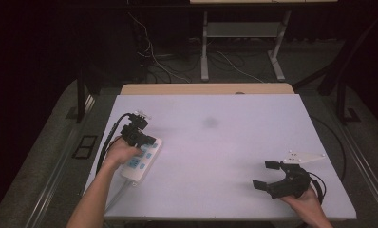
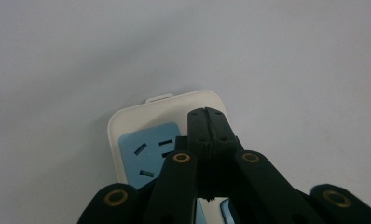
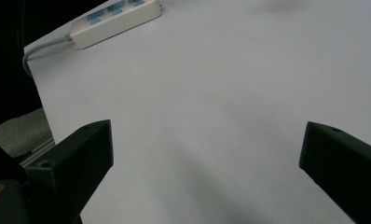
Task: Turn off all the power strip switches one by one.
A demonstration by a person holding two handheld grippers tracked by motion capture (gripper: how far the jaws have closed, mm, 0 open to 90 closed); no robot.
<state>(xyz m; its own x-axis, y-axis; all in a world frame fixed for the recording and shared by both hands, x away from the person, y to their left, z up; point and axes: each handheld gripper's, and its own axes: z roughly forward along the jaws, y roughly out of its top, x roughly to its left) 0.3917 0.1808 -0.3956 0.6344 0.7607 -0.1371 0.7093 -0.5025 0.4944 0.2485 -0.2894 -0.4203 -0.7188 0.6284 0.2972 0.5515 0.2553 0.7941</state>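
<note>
A white power strip (image 1: 142, 161) with light blue sockets lies near the table's left edge, its cord running off toward the front. My left gripper (image 1: 151, 140) hovers over the strip's far end with its jaws pressed together and nothing between them. In the left gripper view the closed tips of that gripper (image 2: 208, 113) sit above the strip's end (image 2: 127, 121), beside a blue socket (image 2: 148, 156). My right gripper (image 1: 266, 174) rests low at the front right, jaws spread wide and empty. The right gripper view shows that gripper (image 3: 204, 149) facing the strip (image 3: 116, 18) far off.
The white table (image 1: 215, 142) has a faint grey smudge (image 1: 210, 122) near its middle. A wooden board edge (image 1: 206, 89) lies along the back. Cables and a metal stand (image 1: 205, 47) sit on the floor behind.
</note>
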